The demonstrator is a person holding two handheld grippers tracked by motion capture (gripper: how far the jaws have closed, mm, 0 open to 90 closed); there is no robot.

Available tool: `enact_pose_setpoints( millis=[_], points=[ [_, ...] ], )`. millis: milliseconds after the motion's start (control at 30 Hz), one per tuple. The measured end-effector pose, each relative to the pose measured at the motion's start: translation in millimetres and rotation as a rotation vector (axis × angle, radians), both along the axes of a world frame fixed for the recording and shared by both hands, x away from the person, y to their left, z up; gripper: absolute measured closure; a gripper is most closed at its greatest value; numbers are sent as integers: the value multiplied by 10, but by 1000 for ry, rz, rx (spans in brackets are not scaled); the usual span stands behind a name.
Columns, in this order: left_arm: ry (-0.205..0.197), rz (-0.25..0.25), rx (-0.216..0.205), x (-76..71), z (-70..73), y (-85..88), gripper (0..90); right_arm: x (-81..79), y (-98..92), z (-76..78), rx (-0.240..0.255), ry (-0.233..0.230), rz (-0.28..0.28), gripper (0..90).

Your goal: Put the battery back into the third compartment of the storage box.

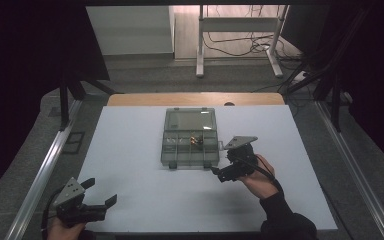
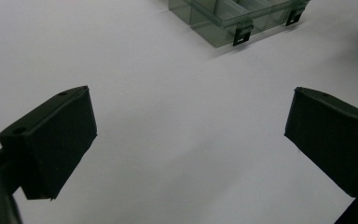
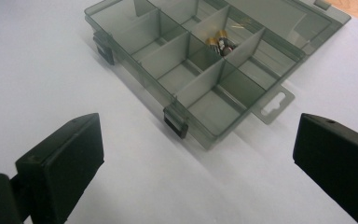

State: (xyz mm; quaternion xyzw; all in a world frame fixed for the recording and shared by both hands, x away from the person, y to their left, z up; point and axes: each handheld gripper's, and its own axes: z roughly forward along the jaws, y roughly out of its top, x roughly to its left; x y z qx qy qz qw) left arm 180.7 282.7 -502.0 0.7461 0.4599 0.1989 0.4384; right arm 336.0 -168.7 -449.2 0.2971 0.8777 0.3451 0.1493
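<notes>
Smoky translucent plastic compartment box (image 3: pixel 200 60) lies open on the white table (image 1: pixel 140 200), just ahead of the right gripper (image 3: pixel 196 154), whose black jaws stand wide and empty. Small brass-coloured parts (image 3: pixel 220 41) sit in one far compartment. Well apart, the left gripper (image 2: pixel 186 135) gapes wide, holding nothing.

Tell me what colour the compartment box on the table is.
The compartment box is see-through smoky grey-green with black latches, clearest in the right gripper view.

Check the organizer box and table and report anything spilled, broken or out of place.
Nothing stands out. The organizer box sits flat on the table with its lid open, small metal parts in one compartment, none spilled.
</notes>
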Motion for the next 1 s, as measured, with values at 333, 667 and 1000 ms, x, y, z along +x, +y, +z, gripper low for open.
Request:
enact_pose_setpoints(
  millis=[333, 667, 1000],
  points=[
    [1, 0, -1, 0, -1, 1, 24, -104, -135, 29, 23, -11, -14, 21],
    [1, -1, -2, 1, 0, 1, 24, -213, -288, 35, 32, -19, -27, 22],
    [2, 0, -3, 2, 0, 1, 24, -313, -475, -7, 61, -13, -58, 24]
  ],
)
